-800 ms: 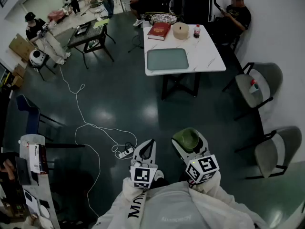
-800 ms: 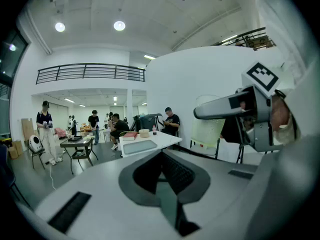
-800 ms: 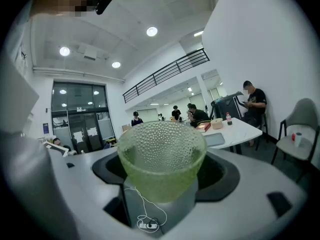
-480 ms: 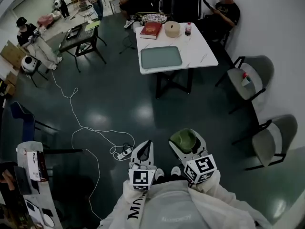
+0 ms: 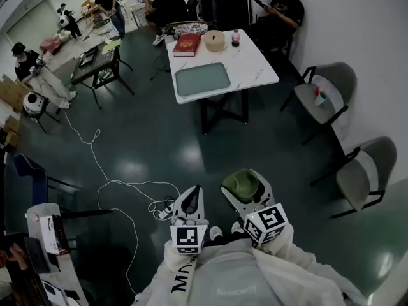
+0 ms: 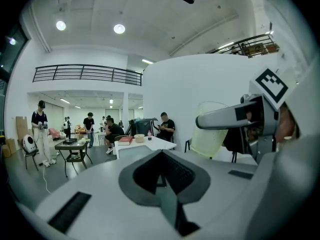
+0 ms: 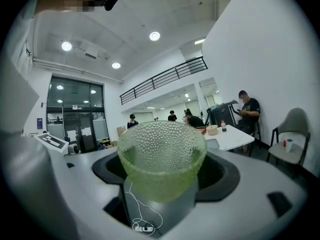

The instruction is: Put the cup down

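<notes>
Cup (image 5: 241, 183), green and round-mouthed, sits in the head view between the wide-spread jaws of the right gripper (image 5: 245, 195), just right of the left gripper (image 5: 193, 199). In the left gripper view, its grey jaws meet, empty, with the translucent cup to their right. In the right gripper view, the cup's pebbled, tapering wall is clamped between both jaws.

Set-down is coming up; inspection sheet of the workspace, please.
Surface: white table ahead, across the dark floor.
Job's things: green cup held in the right gripper.
Clutter: tray, red book, round container, bottle on the table.
Grippers: right gripper shut on the cup; left gripper shut, empty.
Cables: white cable and power strip on the floor.
Surroundings: two chairs by the right wall; people beyond the table.
</notes>
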The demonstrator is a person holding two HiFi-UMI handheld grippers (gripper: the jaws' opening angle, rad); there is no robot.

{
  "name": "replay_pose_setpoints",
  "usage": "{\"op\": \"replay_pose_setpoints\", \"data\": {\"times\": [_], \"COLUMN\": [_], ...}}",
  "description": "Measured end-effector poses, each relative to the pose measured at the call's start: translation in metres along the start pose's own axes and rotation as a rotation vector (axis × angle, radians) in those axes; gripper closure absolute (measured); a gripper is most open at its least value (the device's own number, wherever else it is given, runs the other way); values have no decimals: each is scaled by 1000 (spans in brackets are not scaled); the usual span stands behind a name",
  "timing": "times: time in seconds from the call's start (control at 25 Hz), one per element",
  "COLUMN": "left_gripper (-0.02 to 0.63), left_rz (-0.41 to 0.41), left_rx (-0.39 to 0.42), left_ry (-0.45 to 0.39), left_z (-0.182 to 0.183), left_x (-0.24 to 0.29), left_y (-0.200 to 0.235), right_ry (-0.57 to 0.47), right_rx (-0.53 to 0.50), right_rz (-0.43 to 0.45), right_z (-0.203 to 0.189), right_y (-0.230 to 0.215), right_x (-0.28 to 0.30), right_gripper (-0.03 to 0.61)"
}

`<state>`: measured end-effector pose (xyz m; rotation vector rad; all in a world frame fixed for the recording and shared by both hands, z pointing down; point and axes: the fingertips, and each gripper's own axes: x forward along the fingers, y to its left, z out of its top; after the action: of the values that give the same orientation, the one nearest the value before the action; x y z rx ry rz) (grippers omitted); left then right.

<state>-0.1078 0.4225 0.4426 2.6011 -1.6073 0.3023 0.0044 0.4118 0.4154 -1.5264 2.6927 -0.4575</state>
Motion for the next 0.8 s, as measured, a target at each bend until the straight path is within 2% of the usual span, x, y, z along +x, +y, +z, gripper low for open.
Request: {"op": "replay_pose_setpoints", "data": {"times": [0.44,0.8], "left_gripper": [603,603], "left_rz": [19,15], "left_rx": [-8,38], "left_ry": [-7,-43], "left_z": [14,29], "left_x": [26,45], "left_y": [-36,-81], "right_ry": [-13,-44], "right_rx": [5,-13], "right_rz": [39,66], "right_z": [9,17], "right_y": [-37,-68], "right_x": [-19,-43], "right_gripper": [190,190]}}
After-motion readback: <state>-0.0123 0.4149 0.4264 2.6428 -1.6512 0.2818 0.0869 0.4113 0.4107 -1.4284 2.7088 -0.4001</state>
